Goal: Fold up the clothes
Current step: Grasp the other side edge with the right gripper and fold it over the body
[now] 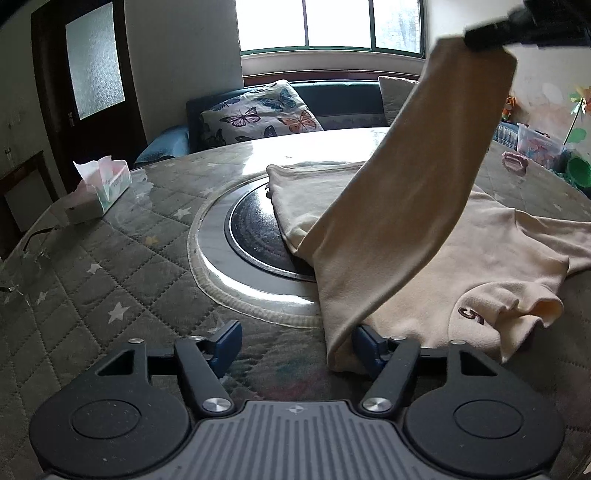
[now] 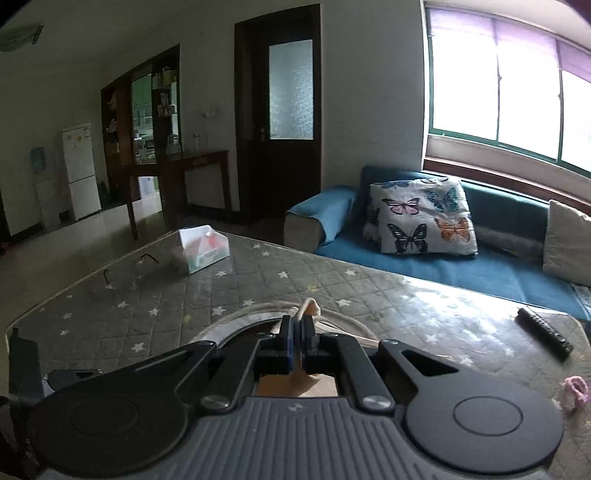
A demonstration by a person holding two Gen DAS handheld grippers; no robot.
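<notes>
Above the worktop (image 1: 110, 258), right tool (image 2: 295, 334) clamps the shirt's (image 1: 480, 266) raised sleeve (image 1: 413, 206), slanting up-right from the spread-apart left tool (image 1: 295, 345).

Matt cream cloth shirt (image 1: 388, 229); quilted table cover (image 1: 110, 266) under glossy film

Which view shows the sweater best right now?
The left wrist view. It shows the cream sweater spread on the table, one sleeve lifted by the right gripper, the open left gripper at its near edge. The right wrist view shows only a cream scrap pinched between the shut fingers.
</notes>
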